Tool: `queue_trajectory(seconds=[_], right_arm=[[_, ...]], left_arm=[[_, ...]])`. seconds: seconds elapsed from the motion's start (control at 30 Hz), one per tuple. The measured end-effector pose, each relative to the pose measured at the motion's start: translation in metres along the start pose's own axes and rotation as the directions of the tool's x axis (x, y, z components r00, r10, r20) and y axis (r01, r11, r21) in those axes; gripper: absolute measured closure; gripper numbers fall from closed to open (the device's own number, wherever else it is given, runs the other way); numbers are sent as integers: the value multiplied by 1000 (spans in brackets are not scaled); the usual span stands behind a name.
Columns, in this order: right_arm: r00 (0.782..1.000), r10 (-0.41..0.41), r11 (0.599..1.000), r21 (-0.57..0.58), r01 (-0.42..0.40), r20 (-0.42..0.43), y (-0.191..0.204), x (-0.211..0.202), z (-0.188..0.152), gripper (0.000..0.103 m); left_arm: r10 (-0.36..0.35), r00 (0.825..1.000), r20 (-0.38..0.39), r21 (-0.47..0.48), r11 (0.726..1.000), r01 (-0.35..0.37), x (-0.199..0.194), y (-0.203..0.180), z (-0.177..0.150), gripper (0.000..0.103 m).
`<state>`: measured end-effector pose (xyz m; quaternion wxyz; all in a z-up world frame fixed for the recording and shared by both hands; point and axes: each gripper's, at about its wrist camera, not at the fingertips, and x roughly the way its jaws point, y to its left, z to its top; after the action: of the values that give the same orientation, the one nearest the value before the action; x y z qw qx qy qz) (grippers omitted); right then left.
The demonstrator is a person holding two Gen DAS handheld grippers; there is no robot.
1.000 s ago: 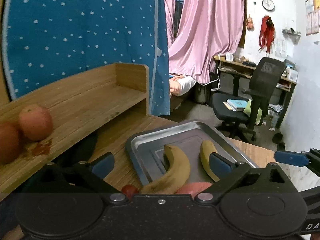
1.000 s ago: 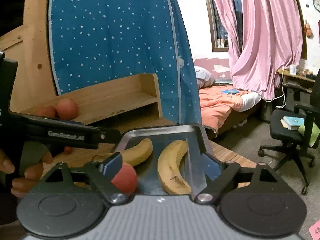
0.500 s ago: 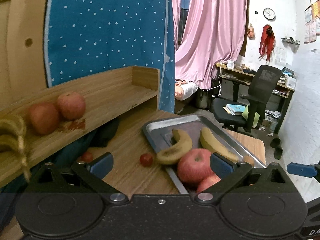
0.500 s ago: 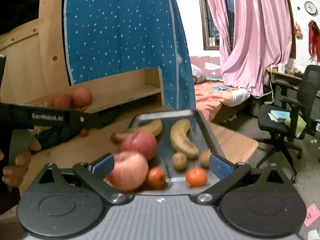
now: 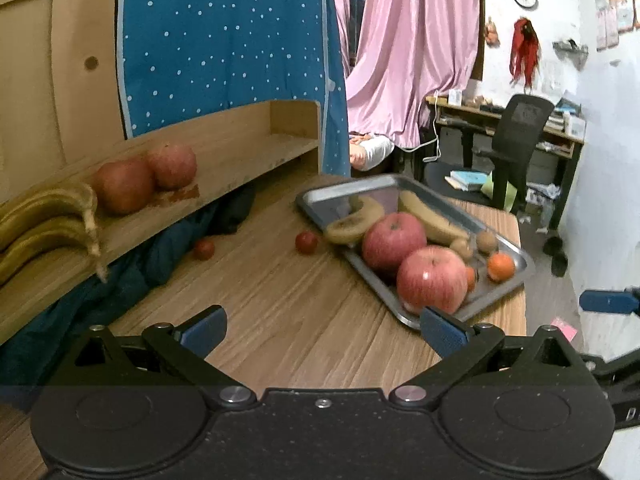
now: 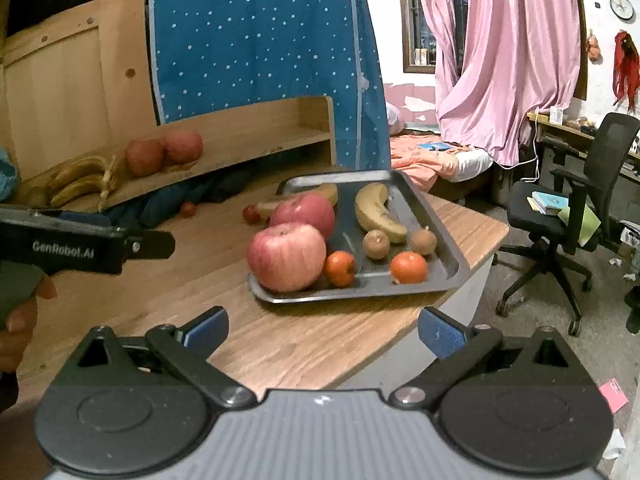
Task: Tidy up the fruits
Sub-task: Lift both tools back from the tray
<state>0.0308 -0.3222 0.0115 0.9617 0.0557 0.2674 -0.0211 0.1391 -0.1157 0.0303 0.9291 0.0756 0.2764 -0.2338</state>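
A metal tray lies on the wooden table. It holds two red apples, two bananas, two kiwis and two oranges. On the wooden shelf at the left sit two more apples and a banana bunch. Two small red fruits lie on the table beside the tray. My left gripper is open and empty, short of the tray. My right gripper is open wide and empty, in front of the tray's near edge.
Dark blue cloth is bunched under the shelf. The table's right edge runs close past the tray, and an office chair stands beyond it. A person's hand holds the left gripper body at the left.
Both grippers have drawn back from the tray, so the whole tray and the shelf fruit now show. The right jaws have spread a little wider.
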Motion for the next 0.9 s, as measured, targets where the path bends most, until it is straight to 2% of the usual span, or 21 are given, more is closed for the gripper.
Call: queue_trajectory(seconds=[0.47, 0.9], right_arm=[[995, -3, 1000, -5, 3, -101, 21, -4, -16, 0], [994, 14, 999, -49, -19, -105, 29, -2, -5, 0]], left_arm=[[35, 998, -49, -10, 999, -35, -13, 18, -27, 1], [101, 994, -50, -38, 994, -103, -9, 37, -17, 1]])
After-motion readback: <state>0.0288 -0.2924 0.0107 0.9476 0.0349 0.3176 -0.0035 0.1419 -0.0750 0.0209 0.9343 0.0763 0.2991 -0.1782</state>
